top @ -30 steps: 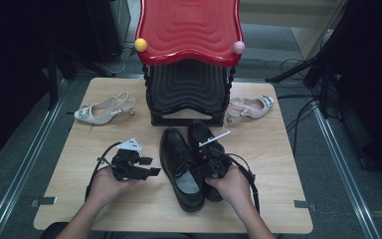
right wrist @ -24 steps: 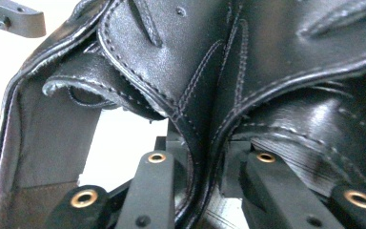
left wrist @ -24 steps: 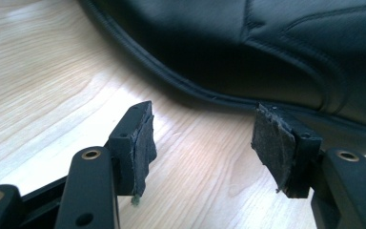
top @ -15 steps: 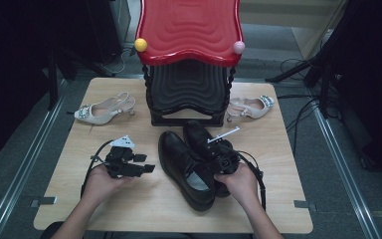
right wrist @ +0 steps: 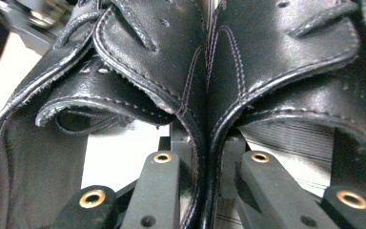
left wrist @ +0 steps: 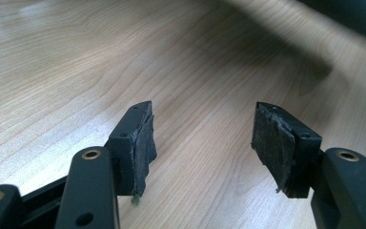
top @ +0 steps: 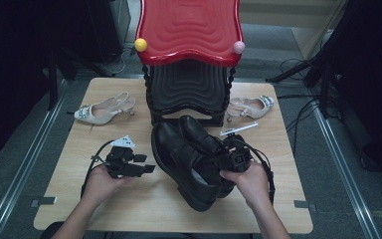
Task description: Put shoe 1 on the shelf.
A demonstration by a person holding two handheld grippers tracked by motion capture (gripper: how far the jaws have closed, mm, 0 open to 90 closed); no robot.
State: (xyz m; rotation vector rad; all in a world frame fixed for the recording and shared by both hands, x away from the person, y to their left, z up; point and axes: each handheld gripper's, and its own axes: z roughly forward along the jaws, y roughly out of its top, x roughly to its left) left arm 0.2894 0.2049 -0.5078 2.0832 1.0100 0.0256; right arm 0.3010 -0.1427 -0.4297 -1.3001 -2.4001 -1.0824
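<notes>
Two black leather shoes [top: 179,159] stand side by side at the table's middle, toes toward the far side. My right gripper [top: 225,162] has one jaw inside each shoe. Its jaws have just been closing and now pinch the two touching inner walls [right wrist: 205,119] together. The pair is tilted, its heel end raised off the wood. My left gripper [top: 146,163] rests in the person's left hand to the left of the shoes, pointing at them. It stands open over bare wood [left wrist: 202,119], with nothing between its pads [left wrist: 145,138].
A red-topped black stool [top: 189,35] stands at the table's far middle, just beyond the shoe toes. A beige heeled sandal [top: 102,110] lies at the far left, another [top: 251,106] at the far right. A white stick [top: 238,129] lies near the right shoe.
My right gripper has closed on the shoes' inner walls and risen, tipping the pair up and drawing it a little toward the person. The left gripper has stayed put.
</notes>
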